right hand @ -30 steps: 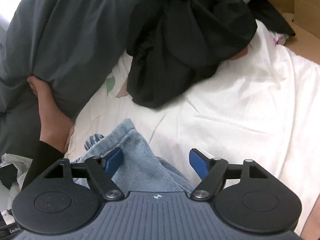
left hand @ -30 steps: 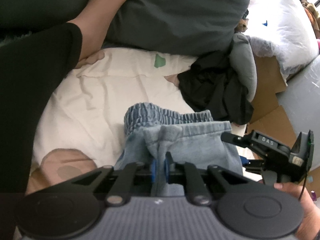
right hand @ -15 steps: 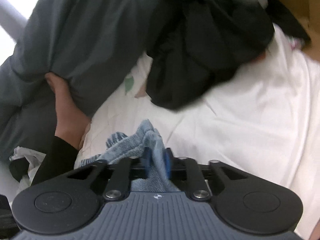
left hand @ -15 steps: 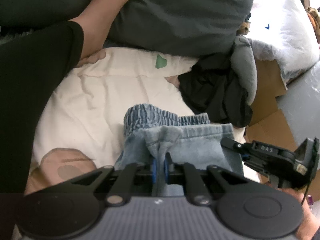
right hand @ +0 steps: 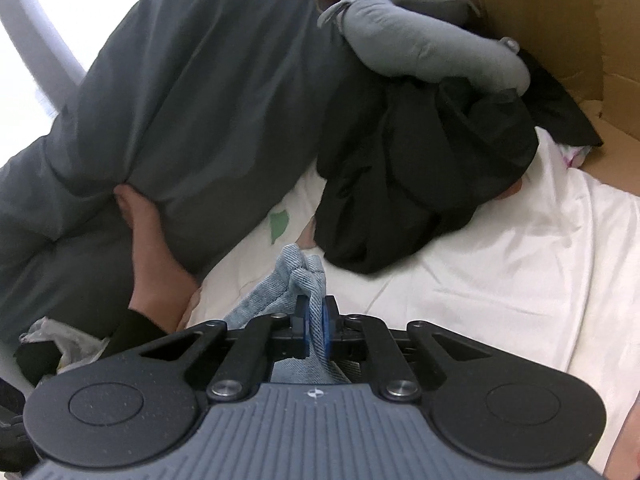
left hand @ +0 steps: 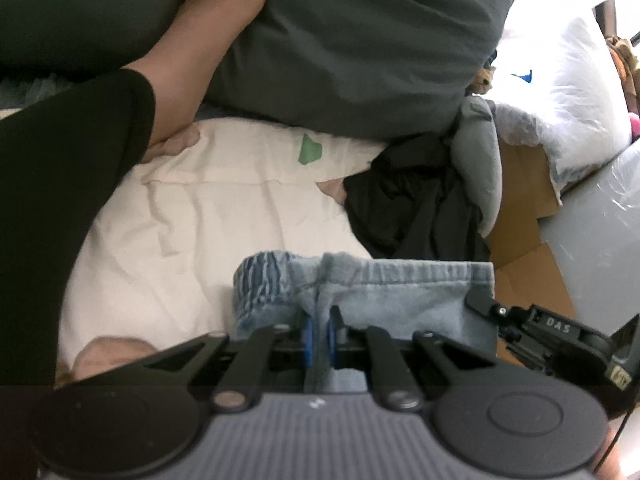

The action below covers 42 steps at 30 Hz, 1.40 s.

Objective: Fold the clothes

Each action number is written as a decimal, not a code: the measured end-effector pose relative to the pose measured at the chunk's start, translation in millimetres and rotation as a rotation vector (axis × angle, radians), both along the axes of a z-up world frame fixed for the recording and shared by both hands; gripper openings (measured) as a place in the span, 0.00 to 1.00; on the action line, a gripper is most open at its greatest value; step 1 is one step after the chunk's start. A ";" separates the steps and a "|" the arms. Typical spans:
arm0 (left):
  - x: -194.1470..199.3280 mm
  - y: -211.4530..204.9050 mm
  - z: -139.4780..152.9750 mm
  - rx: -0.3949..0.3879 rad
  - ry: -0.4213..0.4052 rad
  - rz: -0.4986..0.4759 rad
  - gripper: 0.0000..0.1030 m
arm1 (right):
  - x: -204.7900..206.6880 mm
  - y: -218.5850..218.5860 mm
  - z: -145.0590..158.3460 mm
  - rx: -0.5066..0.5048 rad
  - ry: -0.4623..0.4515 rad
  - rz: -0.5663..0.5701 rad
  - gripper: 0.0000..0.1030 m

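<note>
A light-blue denim garment [left hand: 400,292] with an elastic waistband lies on the white bedsheet [left hand: 220,216]. My left gripper [left hand: 318,330] is shut on a fold of it near the waistband. In the left wrist view the right gripper [left hand: 478,302] grips the garment's right edge, and the cloth runs stretched between the two. In the right wrist view my right gripper [right hand: 314,320] is closing its jaws tight on a bunched fold of the denim garment [right hand: 300,276], raised a little off the sheet [right hand: 500,272].
A crumpled black garment [left hand: 408,208] [right hand: 420,184] lies beyond the denim. A dark grey pillow [left hand: 340,48] and a person's bare foot [left hand: 208,28] are at the back left. A grey cushion [right hand: 420,40] and a cardboard box [right hand: 560,40] sit on the right.
My right gripper went from open around the denim to shut on a fold, then lifted it. The garment's top edge now runs straight between the grippers. The left gripper kept its grip.
</note>
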<state>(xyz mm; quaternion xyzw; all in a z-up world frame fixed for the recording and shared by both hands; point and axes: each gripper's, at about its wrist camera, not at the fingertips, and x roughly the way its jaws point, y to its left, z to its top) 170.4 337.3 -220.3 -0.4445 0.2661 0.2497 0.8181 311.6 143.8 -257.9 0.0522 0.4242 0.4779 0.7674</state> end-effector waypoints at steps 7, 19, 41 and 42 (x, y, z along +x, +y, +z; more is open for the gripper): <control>10.0 3.2 -14.0 0.021 0.060 0.004 0.08 | 7.3 9.9 -7.9 -0.051 0.023 -0.060 0.09; 6.5 -17.3 11.9 0.211 0.105 -0.001 0.30 | -0.9 -66.6 54.4 -0.127 -0.043 -0.129 0.44; 12.9 -114.8 38.4 0.372 0.132 -0.271 0.47 | -102.8 -266.6 51.1 -0.134 0.017 -0.224 0.45; 13.4 -123.2 37.9 0.379 0.139 -0.296 0.47 | -105.7 -271.4 47.5 -0.125 0.007 -0.228 0.45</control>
